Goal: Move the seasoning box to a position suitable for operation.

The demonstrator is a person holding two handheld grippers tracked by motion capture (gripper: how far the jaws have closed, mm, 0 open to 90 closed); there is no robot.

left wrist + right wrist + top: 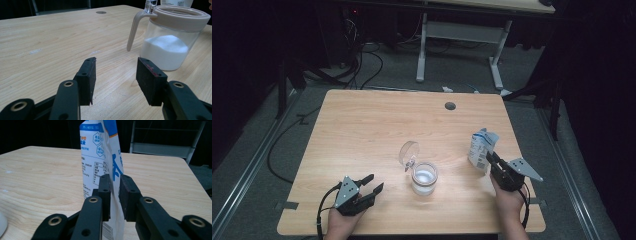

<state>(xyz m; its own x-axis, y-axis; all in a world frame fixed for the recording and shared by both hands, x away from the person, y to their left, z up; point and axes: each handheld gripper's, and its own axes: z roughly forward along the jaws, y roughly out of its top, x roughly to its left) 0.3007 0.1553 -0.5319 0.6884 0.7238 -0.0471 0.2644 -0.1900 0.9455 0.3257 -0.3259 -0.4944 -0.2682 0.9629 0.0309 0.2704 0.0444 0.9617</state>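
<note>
While the left gripper [116, 75] fingers gape empty, the right gripper [115, 192] fingers loosely flank a crinkled paper pouch [102, 157].

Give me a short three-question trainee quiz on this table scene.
1. True or false: the left claw has something between its jaws.
2. What stands between the right claw's jaws? A) the blue-and-white bag B) a cup C) a spoon
3. What does the clear jar hold?
Key: 1 false; 2 A; 3 white powder.
</note>
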